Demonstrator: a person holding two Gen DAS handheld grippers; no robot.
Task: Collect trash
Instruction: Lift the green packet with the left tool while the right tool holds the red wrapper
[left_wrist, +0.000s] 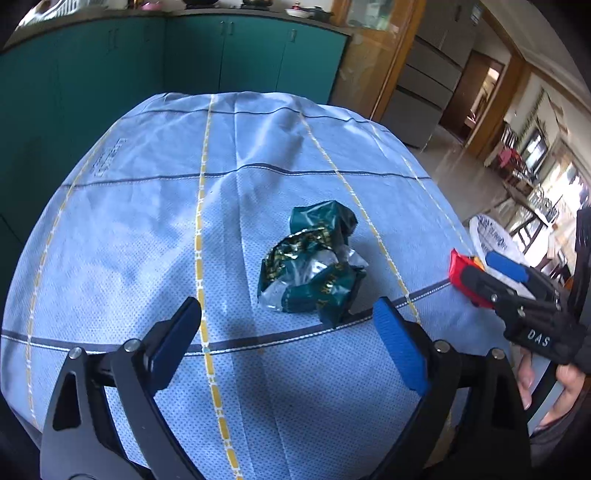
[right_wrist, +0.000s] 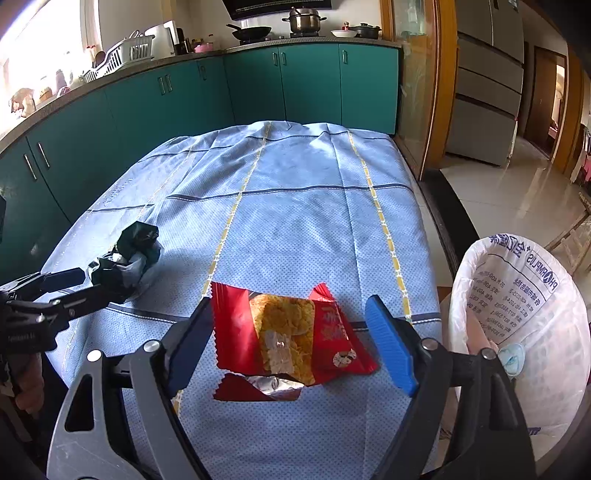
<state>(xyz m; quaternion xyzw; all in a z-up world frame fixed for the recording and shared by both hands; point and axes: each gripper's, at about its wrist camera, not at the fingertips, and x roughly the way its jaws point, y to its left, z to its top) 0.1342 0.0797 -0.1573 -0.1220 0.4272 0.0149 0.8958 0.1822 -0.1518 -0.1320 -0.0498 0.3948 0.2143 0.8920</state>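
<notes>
Wrappers on the blue tablecloth, both grippers wide open and empty.

Left view: green wrapper lies just ahead of the left gripper, toward 1 o'clock; light, crinkly, probably best pinched at a raised fold.
Right view: red wrapper lies flat between the right gripper jaws, probably slippery; bin bag at 3 o'clock.

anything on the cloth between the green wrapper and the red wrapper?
Nothing: bare tablecloth separates the green wrapper from the red wrapper, clearest in the right wrist view.
</notes>
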